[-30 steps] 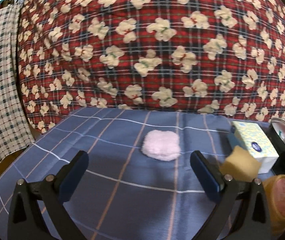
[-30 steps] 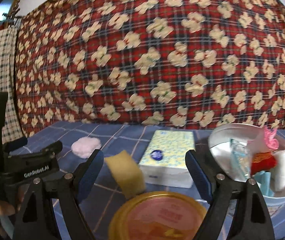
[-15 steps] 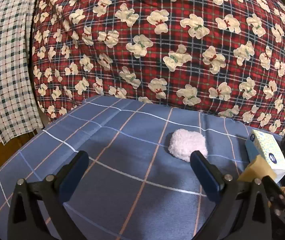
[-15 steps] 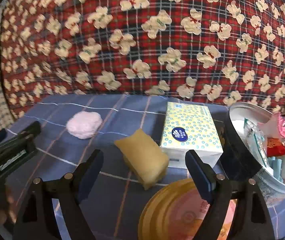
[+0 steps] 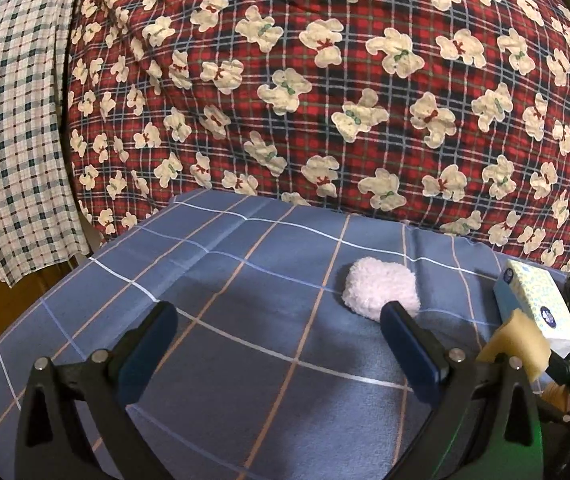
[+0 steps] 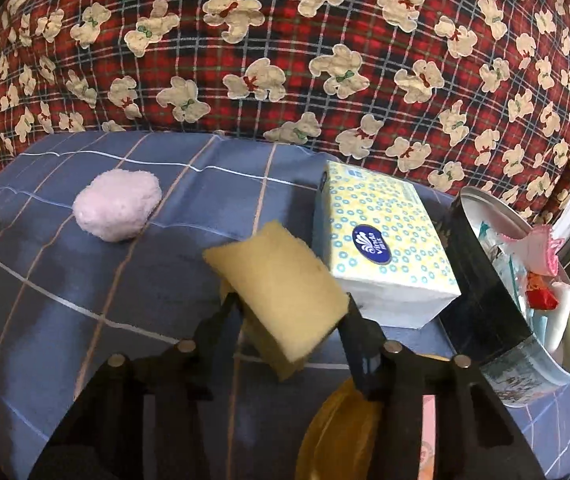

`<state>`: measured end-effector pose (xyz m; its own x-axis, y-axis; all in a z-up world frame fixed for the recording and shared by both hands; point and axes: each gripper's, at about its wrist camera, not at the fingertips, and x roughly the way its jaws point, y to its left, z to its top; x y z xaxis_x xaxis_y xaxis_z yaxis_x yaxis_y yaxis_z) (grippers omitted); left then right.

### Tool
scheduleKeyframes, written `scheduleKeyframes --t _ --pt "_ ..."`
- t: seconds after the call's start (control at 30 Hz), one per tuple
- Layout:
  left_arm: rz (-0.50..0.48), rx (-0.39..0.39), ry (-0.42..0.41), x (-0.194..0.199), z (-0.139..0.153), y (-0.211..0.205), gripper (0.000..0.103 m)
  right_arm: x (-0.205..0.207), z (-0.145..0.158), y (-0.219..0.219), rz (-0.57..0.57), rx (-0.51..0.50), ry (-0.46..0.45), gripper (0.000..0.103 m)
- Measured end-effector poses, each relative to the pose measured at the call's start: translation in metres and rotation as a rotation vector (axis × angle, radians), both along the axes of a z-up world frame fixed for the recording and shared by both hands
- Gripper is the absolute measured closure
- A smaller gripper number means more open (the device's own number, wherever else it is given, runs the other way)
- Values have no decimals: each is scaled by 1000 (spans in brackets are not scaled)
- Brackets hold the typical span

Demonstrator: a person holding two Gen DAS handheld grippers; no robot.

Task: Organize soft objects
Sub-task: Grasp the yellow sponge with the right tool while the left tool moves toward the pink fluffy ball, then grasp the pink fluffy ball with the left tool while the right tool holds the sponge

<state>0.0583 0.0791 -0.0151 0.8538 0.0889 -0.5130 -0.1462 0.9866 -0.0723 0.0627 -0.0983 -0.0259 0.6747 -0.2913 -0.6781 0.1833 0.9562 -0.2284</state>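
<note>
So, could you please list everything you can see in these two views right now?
yellow sponge: 1, yellow, held between the right tool's fingers
pink fluffy pad: 1, pale pink, on the cloth, left of the sponge
tissue pack: 1, yellow and white with blue dots, beside the tin
round tin: 1, dark outside, silver inside, far right, holding assorted items
round lid: 1, orange-yellow, near edge, under the right tool
blue checked cloth: 1, covers the surface
bear-print blanket: 1, red plaid, behind
checked fabric: 1, white-green, hanging left
left tool: open, empty
right tool: shut on sponge
</note>
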Motion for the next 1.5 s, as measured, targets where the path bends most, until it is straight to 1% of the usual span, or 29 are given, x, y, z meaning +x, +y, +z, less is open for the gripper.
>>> scheduleKeyframes --t 0.1,0.2,0.27,0.3,0.37,0.47,0.53,0.6,0.73,0.8,0.9,0.97,1.07,1.13,1.2,1.23,1.3,1.33,1.37,1.4,1.47,1.5 --pt "2 1 -1 0 0 0 0 -3 2 2 22 3 -5 62" --pt "5 4 -3 0 0 1 0 -13 7 4 80 58 -56 65" --pt "4 4 -5 0 -1 1 0 -24 17 7 126 86 -124 65" --pt "-1 6 -8 -1 -1 0 0 -31 24 6 162 121 -167 65" --pt "-13 10 -12 -1 -1 -2 0 -39 32 4 212 178 -224 64" --pt "-40 9 -19 -1 -1 -5 0 -55 43 -7 258 234 -328 64" --pt "-61 5 -28 -1 0 -8 0 -65 48 -15 255 217 -390 64" --pt "-85 7 -30 -1 1 -12 0 -75 53 -22 250 174 -446 64" --pt "-138 17 -16 1 0 -22 0 -86 58 -35 230 101 -509 64" --pt "-157 15 0 4 -1 -27 0 -86 58 -42 216 93 -512 63" --pt "-187 2 36 15 -2 -38 0 -84 59 -54 199 121 -497 63" --pt "-204 17 65 25 -2 -47 0 -83 59 -60 185 145 -491 63" --pt "-207 77 87 43 -1 -63 0 -84 57 -64 183 163 -484 63" --pt "-205 76 116 61 -2 -71 1 -85 56 -63 185 165 -482 63" --pt "-207 62 159 77 -8 -77 5 -85 56 -63 189 169 -478 63" --pt "-202 67 186 84 -11 -81 7 -85 55 -63 190 172 -476 63" --pt "-193 68 234 98 -20 -86 8 -84 56 -64 190 184 -469 63" --pt "-193 65 248 103 -24 -87 11 -84 56 -64 190 188 -466 63" --pt "-187 67 256 107 -27 -87 16 -83 56 -64 190 196 -462 63" --pt "-181 69 277 111 -30 -88 19 -82 55 -64 190 204 -455 63" --pt "-203 42 309 118 -35 -87 21 -82 55 -64 192 210 -448 63" --pt "-209 34 323 120 -37 -86 25 -81 54 -64 192 211 -445 63"
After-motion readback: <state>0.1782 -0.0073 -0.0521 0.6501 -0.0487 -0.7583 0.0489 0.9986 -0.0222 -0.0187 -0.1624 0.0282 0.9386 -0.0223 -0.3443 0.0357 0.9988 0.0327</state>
